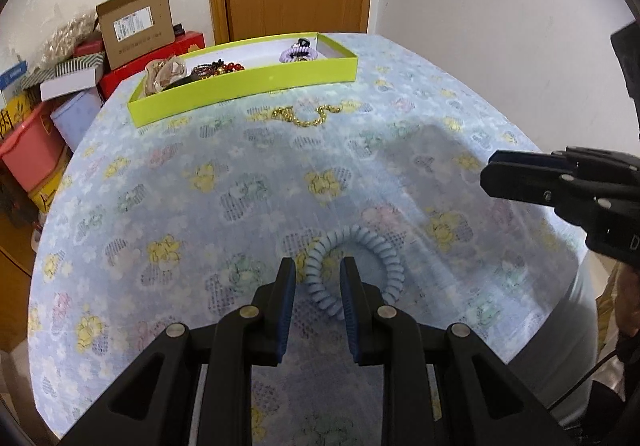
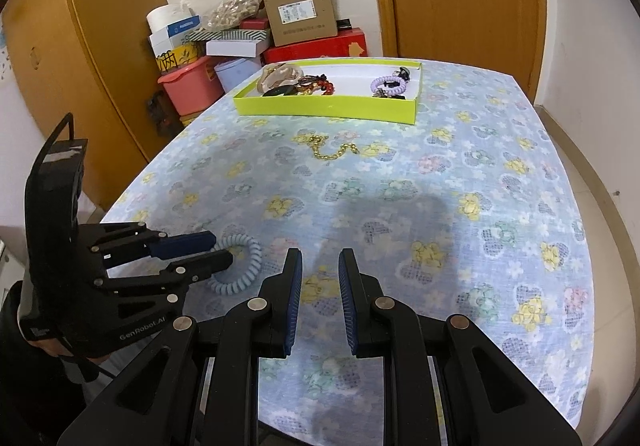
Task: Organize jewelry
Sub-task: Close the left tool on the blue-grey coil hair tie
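Risk first: your left gripper [image 1: 318, 282] sits with fingers apart, straddling near side of blue coil hair tie [image 1: 356, 266] on floral tablecloth [image 1: 240, 186]. Springy ribbed coil, smooth plastic by look; pinch off-centre and it likely squirts out or drags soft cloth. Right gripper [image 2: 320, 278] also parted, holding nothing. Beyond, gold bead chain [image 2: 332, 150] lies loose; limp, may snag cloth weave. Farthest, lime cardboard tray [image 2: 328, 110] holds purple coil tie [image 2: 386, 84], red beads [image 2: 320, 84].
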